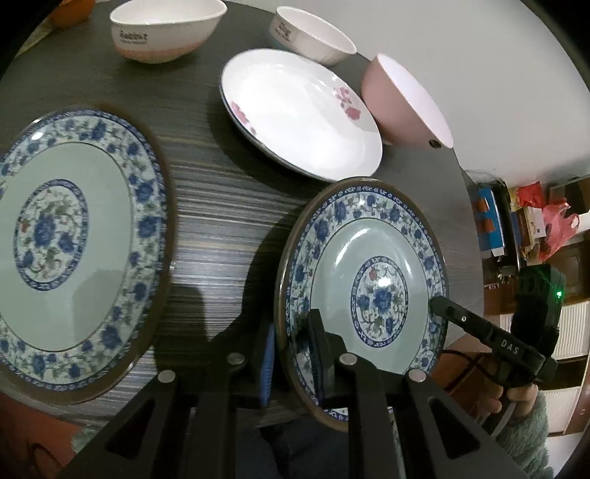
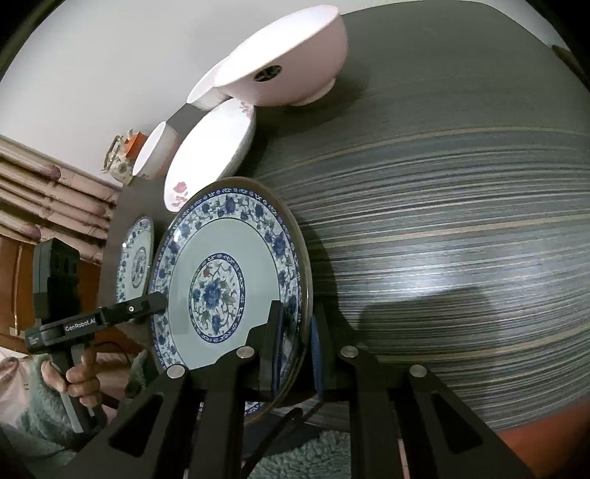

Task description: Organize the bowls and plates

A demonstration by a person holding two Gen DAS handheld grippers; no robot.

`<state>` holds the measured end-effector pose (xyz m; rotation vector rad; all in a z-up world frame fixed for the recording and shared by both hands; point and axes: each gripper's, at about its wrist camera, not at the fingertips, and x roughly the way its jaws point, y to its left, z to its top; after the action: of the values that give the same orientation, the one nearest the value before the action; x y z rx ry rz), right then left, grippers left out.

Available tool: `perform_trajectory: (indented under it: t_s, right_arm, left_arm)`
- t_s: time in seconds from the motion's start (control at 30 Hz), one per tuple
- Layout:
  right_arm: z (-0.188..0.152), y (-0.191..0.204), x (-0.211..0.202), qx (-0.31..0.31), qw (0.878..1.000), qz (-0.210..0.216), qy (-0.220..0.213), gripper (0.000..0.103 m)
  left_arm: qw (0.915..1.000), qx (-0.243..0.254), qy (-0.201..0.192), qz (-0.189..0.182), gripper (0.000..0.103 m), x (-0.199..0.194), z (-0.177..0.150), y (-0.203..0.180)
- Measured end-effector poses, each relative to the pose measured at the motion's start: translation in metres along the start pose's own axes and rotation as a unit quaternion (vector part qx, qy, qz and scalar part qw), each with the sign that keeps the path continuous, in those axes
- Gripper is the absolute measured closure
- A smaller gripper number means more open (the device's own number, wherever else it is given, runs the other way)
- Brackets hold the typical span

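A small blue-flowered plate [image 1: 372,280] is held tilted over the near edge of the dark striped table [image 1: 221,221]. My left gripper [image 1: 291,346] is shut on its left rim, one blue pad under the rim and one finger on top. My right gripper [image 2: 297,339] is shut on the opposite rim of the same plate [image 2: 221,280]. In the left wrist view the right gripper [image 1: 440,306] reaches the plate's right edge. In the right wrist view the left gripper [image 2: 158,300] meets the plate's left edge, held by a hand in a fuzzy green sleeve.
A larger blue-flowered plate [image 1: 73,239] lies at the left. Behind stand a white plate with pink flowers [image 1: 302,110], a pink bowl [image 1: 402,99] and two white bowls [image 1: 166,29] [image 1: 309,33]. Boxes and red bags [image 1: 534,221] sit beyond the table's right edge.
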<state>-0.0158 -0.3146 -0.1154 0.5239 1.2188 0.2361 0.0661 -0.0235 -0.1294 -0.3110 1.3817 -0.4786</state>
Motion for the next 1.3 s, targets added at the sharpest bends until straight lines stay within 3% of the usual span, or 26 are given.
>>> perform_trajectory:
  t_s: [0.5,0.97,1.3]
  right_arm:
    - [0.016,0.06,0.006,-0.047,0.999,0.02,-0.003,0.089]
    - [0.038,0.16,0.052,-0.104,0.994,0.035,0.017,0.088]
    - [0.043,0.207,0.109,-0.129,0.99,0.028,0.057,0.088]
  left_arm:
    - [0.998,-0.006,-0.059,0.022,0.086,-0.064,0.004,0.035]
    - [0.9902,-0.058,-0.115,0.053,0.086,-0.131,0.006,0.123]
    - [0.9844,-0.11,-0.121,0.064,0.086,-0.139,0.006,0.184]
